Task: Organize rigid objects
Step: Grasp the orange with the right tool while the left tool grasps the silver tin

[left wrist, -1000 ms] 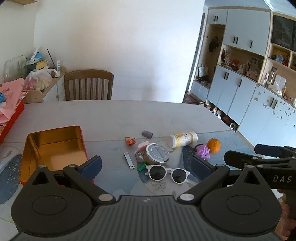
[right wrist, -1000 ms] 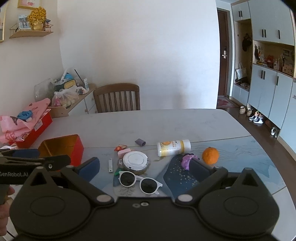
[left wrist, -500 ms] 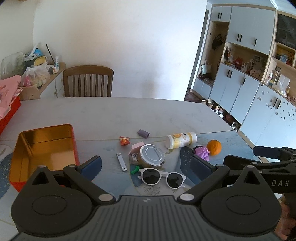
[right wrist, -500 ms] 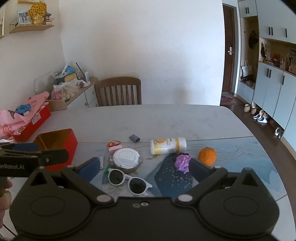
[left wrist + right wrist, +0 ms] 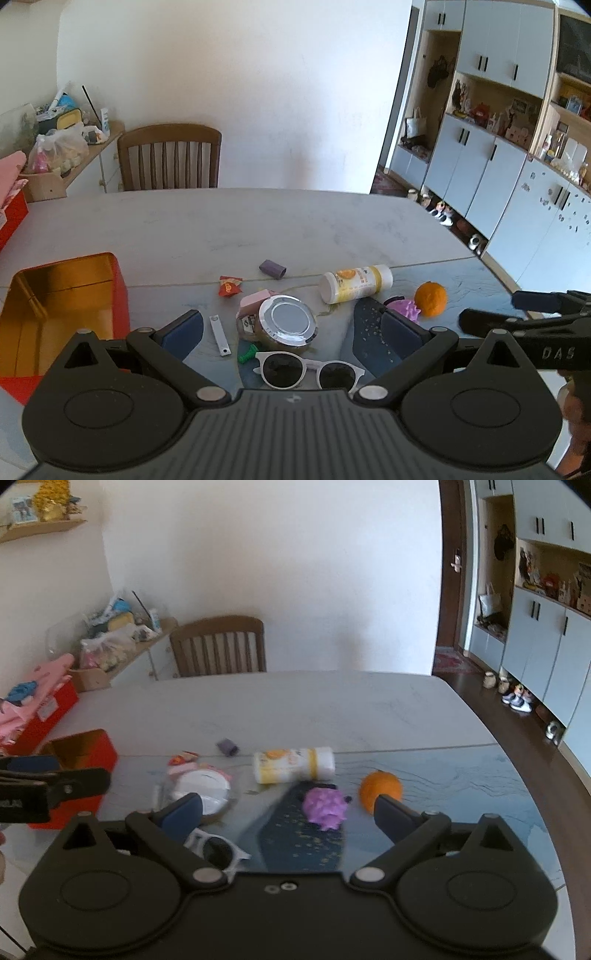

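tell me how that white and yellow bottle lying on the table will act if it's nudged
The bottle lies on its side and looks cylindrical, so it would probably roll. The table looks smooth, so it may slide too. It appears to be stiff plastic, unlikely to crush.

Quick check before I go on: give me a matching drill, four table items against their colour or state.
Items:
1. sunglasses
2. bottle
3. tin box
4. spiky toy

States:
A. purple, beside the orange fruit
B. lying on its side, white and yellow
C. open, gold inside, red outside
D. white frame, dark lenses

Pairs: 1-D, 2-B, 3-C, 4-A
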The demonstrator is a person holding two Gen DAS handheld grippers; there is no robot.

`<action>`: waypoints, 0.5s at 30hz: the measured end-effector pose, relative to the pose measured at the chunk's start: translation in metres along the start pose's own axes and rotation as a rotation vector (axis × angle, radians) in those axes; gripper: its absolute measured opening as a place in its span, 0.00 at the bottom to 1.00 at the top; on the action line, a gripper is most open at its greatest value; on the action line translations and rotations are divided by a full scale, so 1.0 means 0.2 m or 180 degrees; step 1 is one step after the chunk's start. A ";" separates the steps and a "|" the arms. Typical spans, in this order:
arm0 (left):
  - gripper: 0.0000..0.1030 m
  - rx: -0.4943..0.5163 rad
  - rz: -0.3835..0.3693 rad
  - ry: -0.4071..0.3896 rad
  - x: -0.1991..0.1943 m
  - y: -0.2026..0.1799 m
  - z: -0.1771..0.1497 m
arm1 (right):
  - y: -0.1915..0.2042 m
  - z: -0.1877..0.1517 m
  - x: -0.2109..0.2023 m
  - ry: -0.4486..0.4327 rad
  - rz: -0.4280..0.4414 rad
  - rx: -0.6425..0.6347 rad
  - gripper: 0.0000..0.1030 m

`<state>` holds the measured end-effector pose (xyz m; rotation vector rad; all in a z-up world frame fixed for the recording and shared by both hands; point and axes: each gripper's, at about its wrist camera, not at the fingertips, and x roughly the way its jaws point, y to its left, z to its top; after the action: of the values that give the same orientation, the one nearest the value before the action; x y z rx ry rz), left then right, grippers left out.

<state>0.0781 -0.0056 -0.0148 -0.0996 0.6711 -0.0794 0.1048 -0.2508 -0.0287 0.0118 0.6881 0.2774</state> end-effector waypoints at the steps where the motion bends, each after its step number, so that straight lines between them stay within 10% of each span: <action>1: 1.00 0.0006 0.0002 0.0030 0.03 0.00 0.00 | -0.03 0.00 0.02 0.0019 -0.0027 -0.0003 0.97; 15: 1.00 0.0181 0.0266 0.0449 0.56 -0.11 0.00 | -0.39 0.04 0.43 0.0359 -0.0279 -0.0017 0.89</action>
<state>0.1638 -0.0386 -0.0811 -0.0111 0.8125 -0.0254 0.1921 -0.3034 -0.0848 -0.0392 0.7979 0.1966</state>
